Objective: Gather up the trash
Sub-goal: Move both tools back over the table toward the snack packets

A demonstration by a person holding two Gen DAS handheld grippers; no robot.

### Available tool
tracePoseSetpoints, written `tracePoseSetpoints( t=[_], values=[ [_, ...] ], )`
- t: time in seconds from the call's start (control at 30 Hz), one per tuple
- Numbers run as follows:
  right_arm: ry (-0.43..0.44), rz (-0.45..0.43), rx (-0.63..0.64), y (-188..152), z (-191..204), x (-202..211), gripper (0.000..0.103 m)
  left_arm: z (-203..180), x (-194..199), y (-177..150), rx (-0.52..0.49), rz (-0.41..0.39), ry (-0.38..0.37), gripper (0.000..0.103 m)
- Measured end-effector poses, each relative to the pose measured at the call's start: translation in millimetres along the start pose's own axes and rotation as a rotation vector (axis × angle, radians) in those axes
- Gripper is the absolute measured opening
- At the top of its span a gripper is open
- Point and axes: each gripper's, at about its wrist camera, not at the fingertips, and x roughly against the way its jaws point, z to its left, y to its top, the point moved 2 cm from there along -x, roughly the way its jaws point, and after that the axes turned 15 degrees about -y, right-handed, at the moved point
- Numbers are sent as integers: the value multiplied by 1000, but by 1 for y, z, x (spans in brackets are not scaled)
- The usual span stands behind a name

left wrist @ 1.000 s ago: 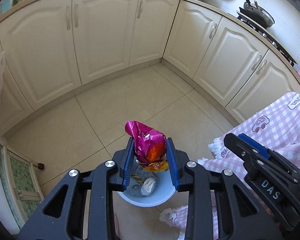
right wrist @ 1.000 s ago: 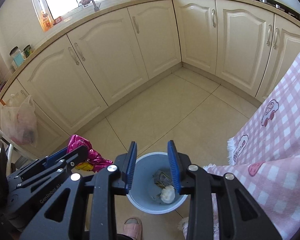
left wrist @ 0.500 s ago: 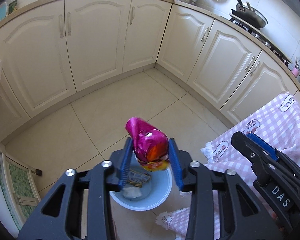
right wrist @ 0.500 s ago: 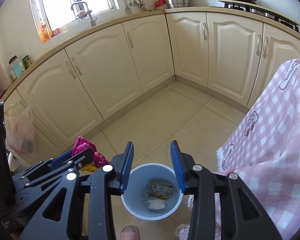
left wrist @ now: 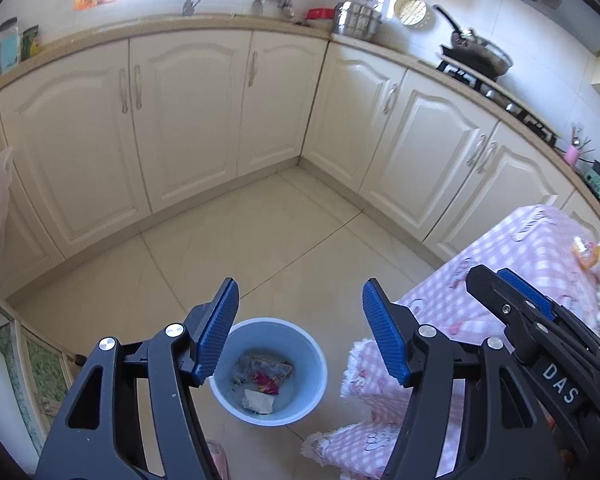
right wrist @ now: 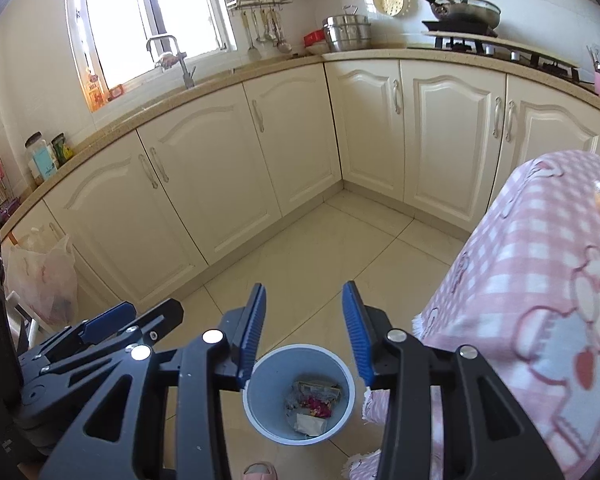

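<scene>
Trash (left wrist: 265,380) in blue bin (left wrist: 312,360), both grippers' jaws spread above.

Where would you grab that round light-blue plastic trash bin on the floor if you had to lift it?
By its rim, from straight above. The round light-blue plastic trash bin stands upright with its mouth open to the top, and its thin wall would fit between two fingers. I would take the side away from the pink checked tablecloth, whose fringe hangs close to the bin. The left gripper is open above it.
</scene>
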Motion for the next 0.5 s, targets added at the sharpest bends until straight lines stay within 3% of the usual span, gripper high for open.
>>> tracePoseSetpoints(
  t=[0.27, 0.5],
  values=[
    [-60, -94, -57, 12, -52, 69, 45, -71, 41, 3, -102, -56, -104, 67],
    [-188, -154, -157, 5, -148, 128, 50, -160, 48, -14, -226, -35, -245, 71]
  ],
)
